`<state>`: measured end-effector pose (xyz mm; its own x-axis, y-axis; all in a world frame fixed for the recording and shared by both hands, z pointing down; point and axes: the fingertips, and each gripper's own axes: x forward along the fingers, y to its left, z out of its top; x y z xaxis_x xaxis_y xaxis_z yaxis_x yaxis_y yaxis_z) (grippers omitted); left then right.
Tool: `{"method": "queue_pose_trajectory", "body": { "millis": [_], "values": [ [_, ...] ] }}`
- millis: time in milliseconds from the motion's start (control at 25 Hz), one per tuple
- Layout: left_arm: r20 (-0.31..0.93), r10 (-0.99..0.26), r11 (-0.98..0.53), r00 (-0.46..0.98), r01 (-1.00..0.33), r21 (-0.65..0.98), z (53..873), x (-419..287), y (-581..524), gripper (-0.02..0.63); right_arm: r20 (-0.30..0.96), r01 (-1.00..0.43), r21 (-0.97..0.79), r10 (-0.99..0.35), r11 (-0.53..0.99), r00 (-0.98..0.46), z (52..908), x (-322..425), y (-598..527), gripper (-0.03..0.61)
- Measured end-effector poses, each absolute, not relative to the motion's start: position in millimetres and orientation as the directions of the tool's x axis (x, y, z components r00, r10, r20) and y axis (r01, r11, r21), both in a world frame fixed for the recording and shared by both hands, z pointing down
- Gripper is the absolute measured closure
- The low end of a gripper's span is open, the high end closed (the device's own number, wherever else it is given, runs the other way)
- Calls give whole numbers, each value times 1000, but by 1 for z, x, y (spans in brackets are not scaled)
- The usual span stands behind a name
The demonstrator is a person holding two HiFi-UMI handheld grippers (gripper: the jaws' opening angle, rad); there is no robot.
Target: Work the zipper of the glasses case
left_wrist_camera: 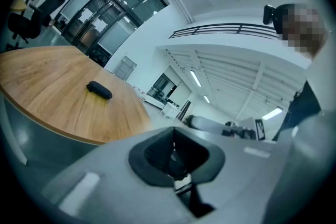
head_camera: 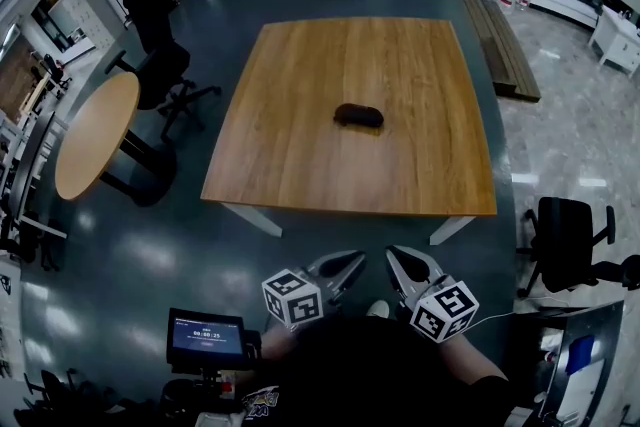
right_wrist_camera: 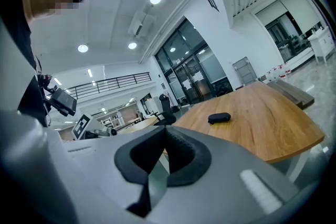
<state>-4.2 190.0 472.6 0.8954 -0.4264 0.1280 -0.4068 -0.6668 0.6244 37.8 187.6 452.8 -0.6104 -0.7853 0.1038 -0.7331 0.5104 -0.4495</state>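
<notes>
The glasses case [head_camera: 358,115] lies alone near the middle of the square wooden surface [head_camera: 300,165], a small dark oblong too far off in every view for its zipper, pull or any label to be made out. The left gripper view shows it from one side [left_wrist_camera: 99,90] and the right gripper view from the other [right_wrist_camera: 219,118], and in both it is just as small and featureless. Both tools are well apart from it, held low in front of the person, off the surface's near edge and over the dark floor. The left gripper [head_camera: 352,262] has its jaws pressed together with nothing between them, as its own view [left_wrist_camera: 173,157] confirms, and the right gripper [head_camera: 397,257] is likewise closed and empty [right_wrist_camera: 164,152]. The person's dark clothing fills the bottom of the head view and hides the hands. Only the head view takes in the round table [head_camera: 95,130] on the left, the black office chair [head_camera: 565,235] on the right and a small screen [head_camera: 205,337] whose pale writing is too fine to read. Only the gripper views show ceiling lights and glass doors.
</notes>
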Motion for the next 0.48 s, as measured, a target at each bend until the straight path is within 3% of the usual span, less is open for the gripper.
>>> {"method": "queue_pose_trajectory", "body": {
  "millis": [480],
  "values": [
    [136, -426, -662, 894, -411, 627, 473, -2, 184, 615, 109, -734, -451, -785, 507, -609, 453, 41, 181, 574]
  ]
}}
